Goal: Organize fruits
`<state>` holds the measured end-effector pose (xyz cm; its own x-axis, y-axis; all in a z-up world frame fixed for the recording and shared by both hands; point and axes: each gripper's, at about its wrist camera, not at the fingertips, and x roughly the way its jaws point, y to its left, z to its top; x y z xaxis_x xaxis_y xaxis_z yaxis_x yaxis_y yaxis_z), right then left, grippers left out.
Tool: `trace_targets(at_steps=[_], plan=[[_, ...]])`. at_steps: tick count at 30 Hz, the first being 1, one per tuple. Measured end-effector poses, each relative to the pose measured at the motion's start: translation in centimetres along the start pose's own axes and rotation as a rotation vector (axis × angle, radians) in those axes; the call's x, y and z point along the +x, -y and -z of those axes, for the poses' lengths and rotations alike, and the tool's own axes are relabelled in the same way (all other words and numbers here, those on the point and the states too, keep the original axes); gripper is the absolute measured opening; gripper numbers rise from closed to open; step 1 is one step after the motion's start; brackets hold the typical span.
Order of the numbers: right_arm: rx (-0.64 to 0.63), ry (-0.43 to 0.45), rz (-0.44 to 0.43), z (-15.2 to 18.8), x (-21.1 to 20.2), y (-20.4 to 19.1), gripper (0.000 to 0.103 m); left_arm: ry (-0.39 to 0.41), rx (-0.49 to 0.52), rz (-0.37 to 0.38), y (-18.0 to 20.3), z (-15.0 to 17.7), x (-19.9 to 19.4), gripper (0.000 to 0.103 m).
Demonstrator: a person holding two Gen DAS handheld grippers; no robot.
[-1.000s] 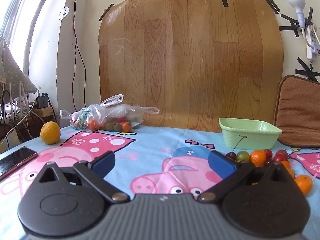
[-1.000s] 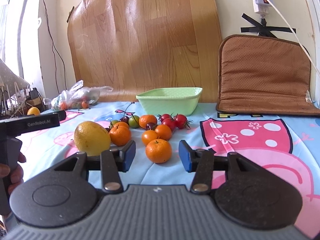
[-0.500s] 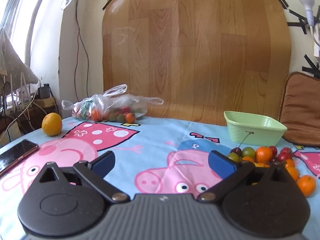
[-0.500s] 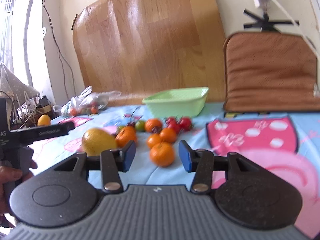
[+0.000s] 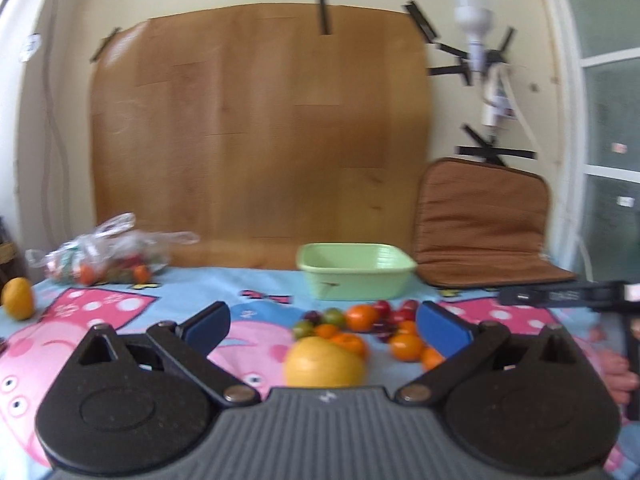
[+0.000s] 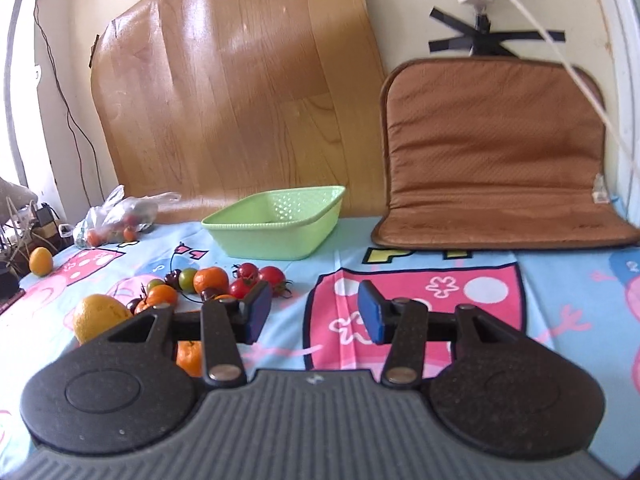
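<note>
A pile of loose fruit lies on the cartoon tablecloth: a big yellow citrus [image 5: 325, 362] [image 6: 98, 316], small oranges [image 5: 406, 346] [image 6: 211, 279], red tomatoes [image 6: 272, 275] and green ones. A light green basket [image 5: 355, 270] [image 6: 280, 227] stands empty behind the pile. My left gripper [image 5: 324, 326] is open and empty, with the yellow citrus just ahead between its fingers. My right gripper [image 6: 314, 311] is open and empty, to the right of the pile, over a pink patch of the cloth.
A plastic bag of small fruit [image 5: 108, 254] [image 6: 116, 220] lies at the back left, with a lone yellow fruit [image 5: 17, 298] [image 6: 41, 261] near the left edge. A brown cushion [image 5: 480, 224] [image 6: 496, 160] leans against the wall at the right. A wood-pattern sheet [image 5: 260, 136] covers the wall.
My left gripper has swung right, so the fruit pile and basket now sit ahead of it. My right gripper has moved right and up, leaving the pile on its left.
</note>
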<state>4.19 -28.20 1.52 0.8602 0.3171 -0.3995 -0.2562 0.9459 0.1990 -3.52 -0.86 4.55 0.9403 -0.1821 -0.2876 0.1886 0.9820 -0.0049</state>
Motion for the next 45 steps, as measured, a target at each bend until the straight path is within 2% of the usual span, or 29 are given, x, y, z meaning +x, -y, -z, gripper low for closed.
trace_targets(at_steps=[5, 11, 15, 18, 22, 24, 26, 28, 31, 35, 39, 40, 41, 42, 45], plan=[[0.011, -0.049, -0.042, -0.5, 1.1, -0.3, 0.051, -0.055, 0.018, 0.159, 2.2, 0.3, 1.4, 0.103], [-0.004, -0.096, -0.047, -0.1, 1.6, -0.6, 0.051, -0.086, 0.084, 0.224, 4.3, 0.8, 3.1, 0.099], [-0.017, -0.111, -0.046, 0.0, 2.1, -0.7, 0.050, -0.065, 0.113, 0.178, 3.4, -0.2, 3.9, 0.098], [-0.023, -0.127, -0.062, -0.2, 2.2, -0.8, 0.050, -0.066, 0.046, 0.117, 0.2, -2.5, 4.8, 0.095], [-0.063, -0.137, -0.109, -0.3, 2.2, -1.6, 0.050, -0.211, -0.058, 0.110, -4.6, -5.5, 8.6, 0.092], [-0.079, -0.142, -0.122, -0.7, 2.8, -2.1, 0.050, -0.292, -0.100, 0.156, -6.3, -6.2, 11.2, 0.089], [-0.086, -0.149, -0.133, -1.5, 3.9, -2.6, 0.050, -0.351, -0.124, 0.190, -7.4, -6.5, 13.7, 0.081], [-0.091, -0.144, -0.139, -2.3, 5.2, -2.8, 0.050, -0.390, -0.112, 0.228, -7.2, -6.5, 15.9, 0.076], [-0.078, -0.163, -0.101, -2.9, 7.3, -2.4, 0.046, -0.457, -0.079, 0.316, -5.7, -6.2, 18.8, 0.061], [-0.034, -0.195, -0.082, -3.0, 8.7, -1.1, 0.043, -0.491, 0.042, 0.366, -2.3, -6.2, 21.9, 0.058], [0.005, -0.212, -0.099, -2.9, 10.1, -0.7, 0.039, -0.564, 0.051, 0.388, -0.6, -6.3, 26.1, 0.058], [0.013, -0.221, -0.107, -2.9, 10.5, -0.7, 0.039, -0.595, 0.045, 0.387, -0.4, -6.1, 27.1, 0.055], [0.015, -0.231, -0.112, -2.8, 10.9, -0.7, 0.039, -0.648, 0.020, 0.397, -0.4, -5.9, 28.1, 0.045], [0.012, -0.242, -0.116, -2.7, 11.2, -0.8, 0.039, -0.690, -0.017, 0.417, -0.5, -5.7, 28.9, 0.041], [-0.024, -0.275, -0.163, -2.4, 11.7, -1.1, 0.039, -0.745, -0.059, 0.441, -0.7, -5.3, 30.0, 0.039]])
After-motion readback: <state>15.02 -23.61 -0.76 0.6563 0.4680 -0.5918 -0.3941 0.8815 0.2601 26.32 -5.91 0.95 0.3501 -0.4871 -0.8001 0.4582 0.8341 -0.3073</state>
